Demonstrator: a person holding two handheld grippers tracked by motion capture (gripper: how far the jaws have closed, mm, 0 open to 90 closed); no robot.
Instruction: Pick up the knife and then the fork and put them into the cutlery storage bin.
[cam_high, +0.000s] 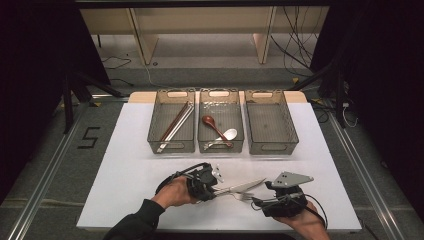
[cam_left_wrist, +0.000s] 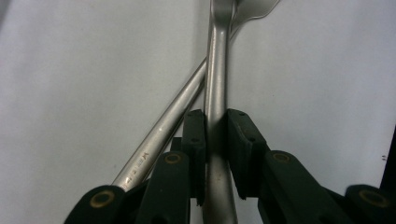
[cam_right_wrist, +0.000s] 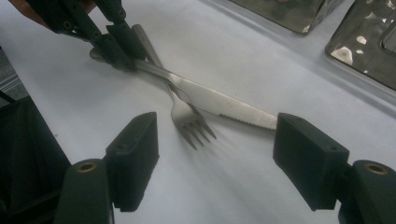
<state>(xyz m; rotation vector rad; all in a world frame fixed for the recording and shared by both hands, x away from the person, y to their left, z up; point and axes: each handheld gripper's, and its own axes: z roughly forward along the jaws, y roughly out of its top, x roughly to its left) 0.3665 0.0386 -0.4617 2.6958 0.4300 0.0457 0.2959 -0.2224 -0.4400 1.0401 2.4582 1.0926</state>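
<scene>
A steel table knife (cam_high: 246, 185) and a steel fork (cam_high: 243, 196) lie crossed on the white table (cam_high: 125, 170) near its front edge, the knife on top. In the left gripper view the two pads press on the knife handle (cam_left_wrist: 216, 93), and the fork handle (cam_left_wrist: 163, 130) runs slantwise beneath it. My left gripper (cam_high: 215, 190) (cam_left_wrist: 215, 140) is shut on that knife handle. My right gripper (cam_high: 257, 201) (cam_right_wrist: 215, 158) stands open just right of the cutlery. The fork tines (cam_right_wrist: 196, 130) and the knife's serrated tip (cam_right_wrist: 247, 116) lie just beyond its jaws, which touch neither.
Three clear bins stand in a row at the back of the table. The left bin (cam_high: 151, 131) holds chopsticks, the middle bin (cam_high: 221, 147) a brown spoon and a white spoon, and nothing lies in the right bin (cam_high: 293, 131). Beyond the table are wooden legs and cables.
</scene>
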